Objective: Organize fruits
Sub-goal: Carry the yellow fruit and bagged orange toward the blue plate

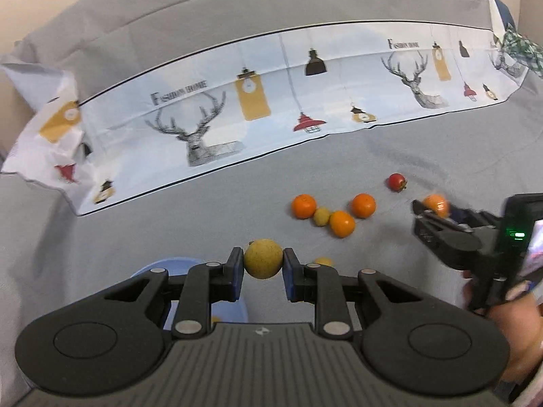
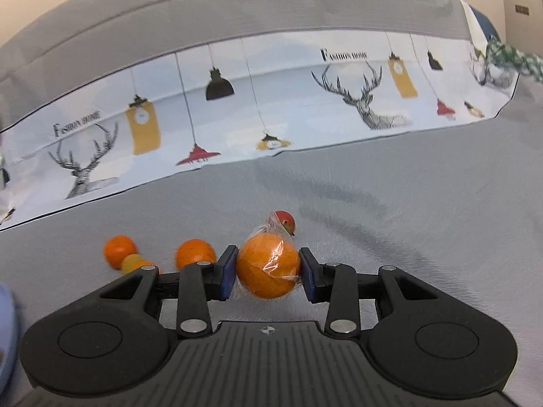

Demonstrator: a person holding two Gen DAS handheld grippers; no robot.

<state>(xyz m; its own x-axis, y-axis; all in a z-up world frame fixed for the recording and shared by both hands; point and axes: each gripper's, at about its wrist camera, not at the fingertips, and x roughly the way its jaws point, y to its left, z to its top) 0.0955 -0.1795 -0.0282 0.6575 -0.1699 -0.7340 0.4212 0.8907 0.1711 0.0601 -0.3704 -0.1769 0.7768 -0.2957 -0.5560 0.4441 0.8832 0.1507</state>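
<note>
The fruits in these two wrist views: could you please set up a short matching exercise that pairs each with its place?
Things:
1. yellow-green round fruit
2. wrapped orange
3. small red fruit
4. blue bowl

Places:
A. lying free on the grey cloth
B. between the right tongs
C. partly hidden under the left tongs
D. between the left tongs

Pairs: 1-D, 2-B, 3-A, 4-C
</note>
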